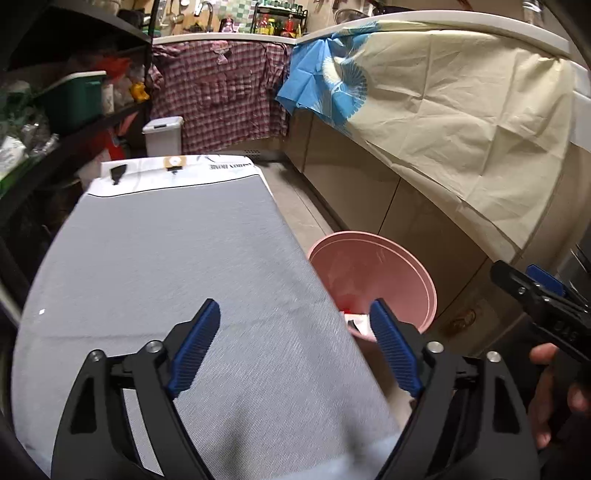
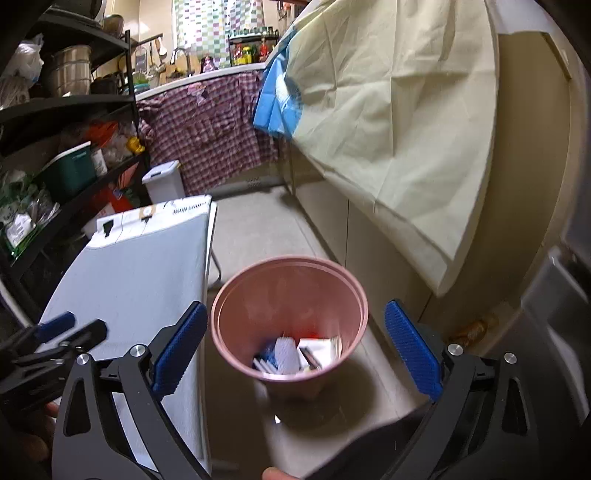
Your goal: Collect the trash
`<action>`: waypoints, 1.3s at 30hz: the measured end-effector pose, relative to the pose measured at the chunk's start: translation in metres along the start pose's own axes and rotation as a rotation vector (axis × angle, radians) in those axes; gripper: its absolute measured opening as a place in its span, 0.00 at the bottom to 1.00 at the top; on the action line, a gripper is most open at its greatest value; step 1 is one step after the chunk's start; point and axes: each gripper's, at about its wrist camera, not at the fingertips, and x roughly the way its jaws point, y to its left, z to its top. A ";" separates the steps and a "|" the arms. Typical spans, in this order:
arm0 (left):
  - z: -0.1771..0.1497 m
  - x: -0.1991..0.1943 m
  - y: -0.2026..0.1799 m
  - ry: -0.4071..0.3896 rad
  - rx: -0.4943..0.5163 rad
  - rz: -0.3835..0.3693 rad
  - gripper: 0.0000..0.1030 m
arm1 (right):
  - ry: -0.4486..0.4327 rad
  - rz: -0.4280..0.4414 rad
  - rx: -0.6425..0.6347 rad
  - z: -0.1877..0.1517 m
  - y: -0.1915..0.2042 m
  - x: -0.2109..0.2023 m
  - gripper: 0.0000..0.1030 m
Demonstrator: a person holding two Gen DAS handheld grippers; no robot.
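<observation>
Both tongs spread wide, nothing between them: right gripper (image 2: 293,347) low in frame over pink bin (image 2: 354,291); left gripper (image 1: 295,345) above grey board (image 1: 166,258). Trash (image 2: 295,356) lies in the bin's bottom, lower centre; drop step looks finished; next move likely calls for finding another piece, none visible on the board.

The ironing board (image 1: 177,258) hides part of the pink bin (image 1: 388,266).

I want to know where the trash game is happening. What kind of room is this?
Most likely a home kitchen, doubling as a laundry spot. There is a faucet on a countertop at the back, a rack of sauce bottles, and an ironing board standing beside a pink trash bin.
</observation>
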 end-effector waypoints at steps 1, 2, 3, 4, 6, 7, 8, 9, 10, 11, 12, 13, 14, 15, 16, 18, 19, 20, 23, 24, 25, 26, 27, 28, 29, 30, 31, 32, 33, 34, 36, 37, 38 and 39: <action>-0.003 -0.005 0.001 0.002 0.000 0.004 0.81 | 0.003 -0.002 -0.003 -0.003 0.001 -0.002 0.94; -0.006 -0.010 0.002 0.009 -0.004 0.009 0.82 | 0.009 0.000 -0.007 -0.006 0.001 -0.006 0.95; -0.009 -0.013 0.002 0.016 -0.009 0.011 0.82 | 0.011 0.003 -0.010 -0.007 0.002 -0.009 0.95; -0.011 -0.017 0.002 0.022 -0.016 0.010 0.82 | 0.014 0.002 -0.017 -0.010 0.002 -0.012 0.95; -0.017 -0.025 0.000 0.023 -0.023 0.009 0.84 | 0.019 -0.008 -0.035 -0.016 0.003 -0.019 0.95; -0.019 -0.028 -0.002 0.016 -0.019 0.010 0.86 | 0.021 -0.012 -0.040 -0.019 0.003 -0.022 0.95; -0.021 -0.031 -0.005 0.007 -0.007 0.014 0.87 | 0.024 -0.013 -0.041 -0.020 0.003 -0.023 0.95; -0.022 -0.032 -0.009 -0.002 0.007 0.018 0.87 | 0.029 -0.013 -0.044 -0.022 0.003 -0.024 0.95; -0.022 -0.032 -0.010 -0.005 0.012 0.019 0.87 | 0.031 -0.012 -0.047 -0.023 0.003 -0.024 0.95; -0.022 -0.031 -0.011 -0.007 0.013 0.019 0.87 | 0.033 -0.013 -0.053 -0.024 0.004 -0.023 0.95; -0.022 -0.029 -0.010 -0.006 0.006 0.016 0.87 | 0.038 -0.014 -0.057 -0.024 0.006 -0.022 0.95; -0.022 -0.027 -0.009 -0.002 -0.005 0.011 0.87 | 0.044 -0.016 -0.061 -0.025 0.006 -0.020 0.95; -0.022 -0.024 -0.007 0.006 -0.017 0.008 0.87 | 0.048 -0.017 -0.062 -0.025 0.007 -0.019 0.95; -0.022 -0.021 -0.006 0.012 -0.024 0.008 0.87 | 0.050 -0.016 -0.062 -0.026 0.007 -0.018 0.95; -0.023 -0.019 -0.006 0.018 -0.028 0.007 0.87 | 0.052 -0.015 -0.063 -0.026 0.007 -0.018 0.95; -0.025 -0.015 -0.007 0.024 -0.027 0.004 0.87 | 0.052 -0.016 -0.063 -0.027 0.008 -0.017 0.95; -0.026 -0.015 -0.007 0.024 -0.024 0.005 0.87 | 0.051 -0.015 -0.062 -0.026 0.008 -0.018 0.95; -0.027 -0.013 -0.007 0.026 -0.019 0.010 0.87 | 0.050 -0.016 -0.060 -0.026 0.007 -0.017 0.95; -0.029 -0.010 -0.009 0.028 -0.009 0.018 0.87 | 0.055 -0.017 -0.057 -0.026 0.007 -0.013 0.95; -0.029 -0.010 -0.008 0.028 -0.008 0.021 0.87 | 0.055 -0.018 -0.057 -0.026 0.008 -0.012 0.95; -0.029 -0.009 -0.008 0.028 -0.007 0.023 0.87 | 0.054 -0.019 -0.058 -0.026 0.007 -0.012 0.95; -0.029 -0.009 -0.008 0.029 -0.007 0.025 0.87 | 0.054 -0.021 -0.060 -0.026 0.008 -0.011 0.95; -0.029 -0.008 -0.008 0.029 -0.009 0.026 0.87 | 0.055 -0.020 -0.062 -0.026 0.008 -0.011 0.95; -0.029 -0.008 -0.008 0.030 -0.011 0.027 0.87 | 0.055 -0.020 -0.063 -0.025 0.007 -0.011 0.95; -0.029 -0.007 -0.007 0.032 -0.013 0.027 0.87 | 0.054 -0.021 -0.064 -0.026 0.007 -0.011 0.95; -0.030 -0.007 -0.007 0.032 -0.015 0.026 0.87 | 0.055 -0.020 -0.062 -0.026 0.007 -0.011 0.95; -0.030 -0.007 -0.007 0.033 -0.016 0.025 0.87 | 0.055 -0.020 -0.062 -0.026 0.007 -0.011 0.95; -0.030 -0.007 -0.006 0.033 -0.019 0.023 0.87 | 0.057 -0.020 -0.060 -0.026 0.007 -0.010 0.95; -0.030 -0.007 -0.005 0.033 -0.021 0.021 0.87 | 0.058 -0.021 -0.060 -0.026 0.007 -0.009 0.95; -0.030 -0.007 -0.005 0.031 -0.023 0.021 0.87 | 0.058 -0.021 -0.061 -0.025 0.008 -0.009 0.95; -0.030 -0.008 -0.003 0.028 -0.027 0.020 0.87 | 0.058 -0.021 -0.063 -0.025 0.008 -0.009 0.95; -0.030 -0.008 -0.003 0.027 -0.027 0.020 0.87 | 0.058 -0.020 -0.064 -0.025 0.007 -0.008 0.95; -0.030 -0.009 -0.003 0.024 -0.028 0.018 0.87 | 0.057 -0.021 -0.064 -0.026 0.008 -0.009 0.95; -0.030 -0.010 -0.003 0.020 -0.028 0.016 0.87 | 0.057 -0.022 -0.063 -0.026 0.008 -0.010 0.95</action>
